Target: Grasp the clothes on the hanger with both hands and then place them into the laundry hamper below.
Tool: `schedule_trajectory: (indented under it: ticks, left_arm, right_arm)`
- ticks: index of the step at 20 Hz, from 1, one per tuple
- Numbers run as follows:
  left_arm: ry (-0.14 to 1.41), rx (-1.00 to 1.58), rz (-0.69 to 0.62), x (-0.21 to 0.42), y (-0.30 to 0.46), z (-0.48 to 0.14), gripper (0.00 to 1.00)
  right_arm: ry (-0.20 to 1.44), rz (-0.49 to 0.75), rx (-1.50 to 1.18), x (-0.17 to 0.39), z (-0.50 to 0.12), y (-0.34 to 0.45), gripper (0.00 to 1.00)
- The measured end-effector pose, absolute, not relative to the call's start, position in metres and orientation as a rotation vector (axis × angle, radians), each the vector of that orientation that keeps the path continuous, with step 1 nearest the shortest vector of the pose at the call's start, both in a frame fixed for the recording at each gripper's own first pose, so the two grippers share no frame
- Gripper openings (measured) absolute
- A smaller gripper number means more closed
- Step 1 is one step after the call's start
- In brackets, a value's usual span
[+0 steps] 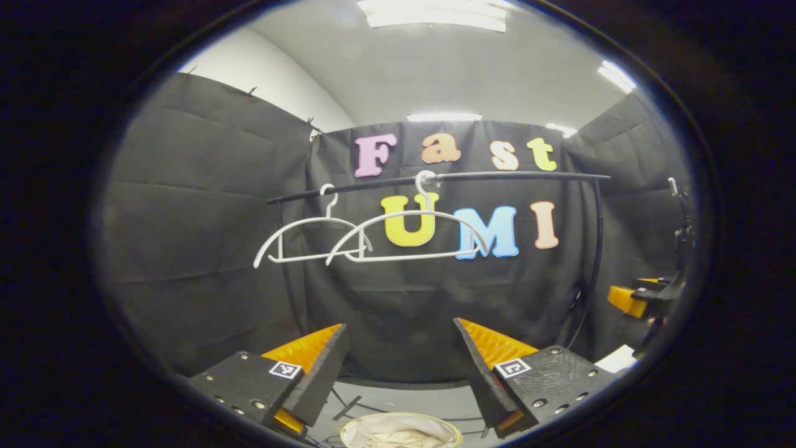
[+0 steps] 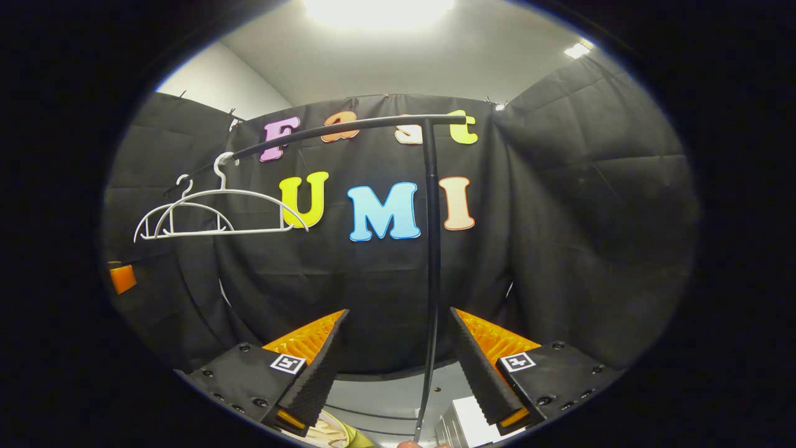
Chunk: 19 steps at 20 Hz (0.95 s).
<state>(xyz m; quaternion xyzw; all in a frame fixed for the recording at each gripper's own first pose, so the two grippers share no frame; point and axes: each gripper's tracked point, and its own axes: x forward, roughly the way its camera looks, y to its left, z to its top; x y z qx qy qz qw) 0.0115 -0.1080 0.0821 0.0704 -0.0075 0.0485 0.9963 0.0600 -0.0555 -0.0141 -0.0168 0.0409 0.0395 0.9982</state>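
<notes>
Presently, my left gripper (image 1: 401, 361) has its jaws spread wide and released, nothing between them. My right gripper (image 2: 398, 361) is likewise parted and empty; the rack's upright post (image 2: 431, 261) appears in the gap between its jaws but stands farther off, untouched.

The rail (image 1: 435, 180) runs across the booth at upper centre. Two white hangers (image 1: 373, 233) hook over it, side by side and overlapping, both bare. In the right gripper view the same hangers (image 2: 211, 214) sit at the left end of the rail (image 2: 348, 127).

The laundry hamper (image 1: 401, 429) lies below, at the bottom edge of the left gripper view, between and beneath my left jaws. Pale clothes (image 1: 398, 435) lie crumpled inside it. A part of the hamper rim (image 2: 333, 432) shows low in the right gripper view, just beside the left-hand jaw.

At the right margin of the left gripper view, my other gripper (image 1: 643, 298) is seen well apart.
</notes>
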Motion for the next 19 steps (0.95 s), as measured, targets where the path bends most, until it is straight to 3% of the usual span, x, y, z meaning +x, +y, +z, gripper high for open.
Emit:
schedule_trajectory:
  ticks: [19]
  left_arm:
    - [-0.041,0.097,0.0,-0.001,-0.111,0.059,0.96]
  right_arm:
    - [0.057,0.021,-0.023,0.025,-0.02,-0.062,0.98]
